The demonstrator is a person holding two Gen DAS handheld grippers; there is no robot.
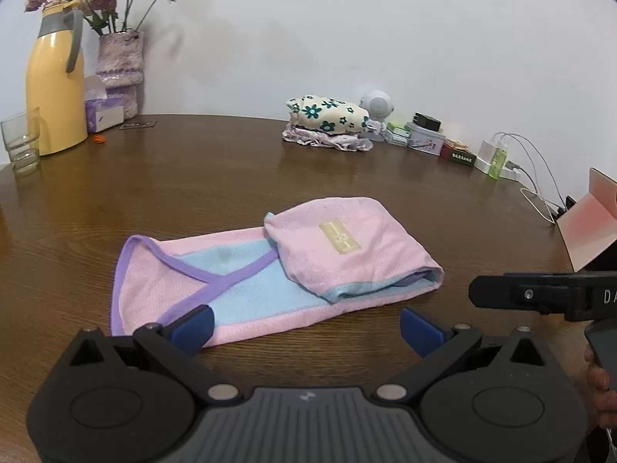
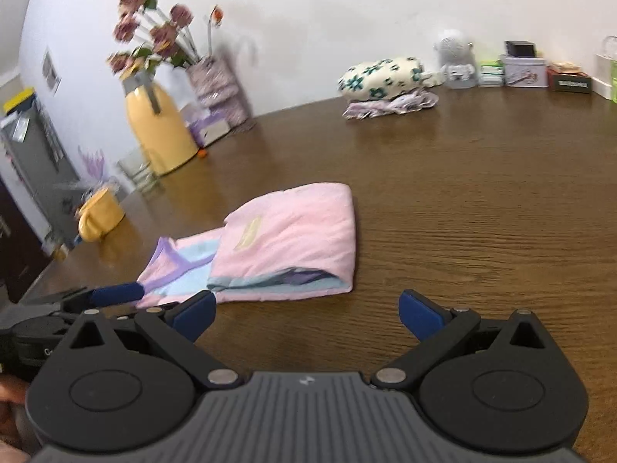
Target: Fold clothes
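From the left wrist, the left gripper (image 1: pixel 304 326) is hovering with jaws spread wide and empty over the near edge of the pink garment (image 1: pixel 270 262), which is lying half folded on the tabletop (image 1: pixel 193 177), probably waiting for its next fold.

From the right wrist, the right gripper (image 2: pixel 304 314) is likewise gaping, holding nothing, facing the garment's folded end, likely lining up a pinch.
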